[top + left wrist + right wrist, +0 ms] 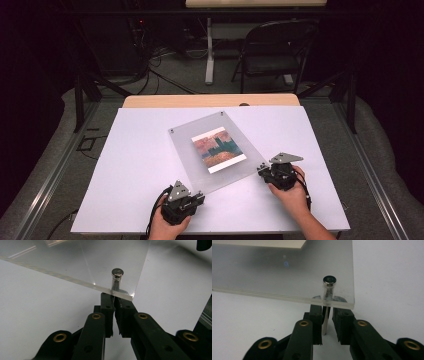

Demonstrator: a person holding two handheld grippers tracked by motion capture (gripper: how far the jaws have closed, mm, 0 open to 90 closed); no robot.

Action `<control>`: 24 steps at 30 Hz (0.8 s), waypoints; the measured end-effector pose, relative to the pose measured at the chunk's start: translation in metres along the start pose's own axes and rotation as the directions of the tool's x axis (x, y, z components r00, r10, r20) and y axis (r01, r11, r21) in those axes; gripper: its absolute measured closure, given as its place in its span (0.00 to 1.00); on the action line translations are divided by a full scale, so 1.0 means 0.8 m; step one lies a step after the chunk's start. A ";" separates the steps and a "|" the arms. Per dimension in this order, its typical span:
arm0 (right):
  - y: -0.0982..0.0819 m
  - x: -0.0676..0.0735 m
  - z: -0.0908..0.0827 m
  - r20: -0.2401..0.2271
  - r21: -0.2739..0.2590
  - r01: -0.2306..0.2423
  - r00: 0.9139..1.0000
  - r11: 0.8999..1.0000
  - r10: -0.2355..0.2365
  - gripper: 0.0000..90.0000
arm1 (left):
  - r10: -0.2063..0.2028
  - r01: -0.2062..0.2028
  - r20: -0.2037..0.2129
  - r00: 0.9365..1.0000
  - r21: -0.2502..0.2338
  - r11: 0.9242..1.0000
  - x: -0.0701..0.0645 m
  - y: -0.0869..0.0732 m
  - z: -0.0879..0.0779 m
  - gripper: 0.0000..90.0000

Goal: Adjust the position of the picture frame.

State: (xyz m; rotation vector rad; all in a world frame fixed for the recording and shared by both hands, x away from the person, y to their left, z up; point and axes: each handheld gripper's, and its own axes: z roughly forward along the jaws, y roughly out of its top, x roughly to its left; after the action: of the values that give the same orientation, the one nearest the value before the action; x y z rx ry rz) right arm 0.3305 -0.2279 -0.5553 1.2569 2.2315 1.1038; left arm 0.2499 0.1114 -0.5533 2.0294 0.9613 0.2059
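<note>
A clear acrylic panel holding a small colour picture lies tilted on the white tabletop. A metal pin with a round head passes through the panel's near corner. My left gripper is at that corner, and its jaws are shut on the pin's shaft below the panel. My right gripper is at the panel's right corner. There its jaws stand either side of a second pin. That shaft rests against the left jaw, with a gap to the right jaw.
The white board lies on a wooden table. Behind it stand a dark folding chair and a white desk leg, with cables on the floor. Bare white surface lies to the panel's left and right.
</note>
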 end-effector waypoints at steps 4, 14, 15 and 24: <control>-0.001 0.002 0.002 -0.008 -0.004 0.004 1.000 1.000 -0.004 0.94 | -0.007 0.007 0.006 1.000 -0.002 1.000 0.000 0.000 0.003 0.92; -0.001 0.000 0.001 -0.020 -0.005 -0.009 1.000 1.000 0.009 0.95 | -0.012 0.012 -0.002 1.000 0.000 1.000 0.000 0.000 0.011 0.93; -0.001 0.000 0.001 -0.020 -0.005 -0.009 1.000 1.000 0.009 0.95 | -0.010 0.010 -0.004 1.000 0.000 1.000 0.000 0.000 0.011 0.94; -0.001 0.000 0.001 -0.024 -0.004 -0.015 1.000 1.000 0.014 0.95 | -0.025 0.025 0.009 1.000 -0.002 1.000 0.002 0.000 0.010 0.94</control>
State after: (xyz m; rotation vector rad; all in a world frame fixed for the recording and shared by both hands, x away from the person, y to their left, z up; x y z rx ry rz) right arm 0.3304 -0.2277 -0.5559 1.2668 2.2398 1.1337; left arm 0.2544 0.1072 -0.5588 2.0138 0.9802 0.1840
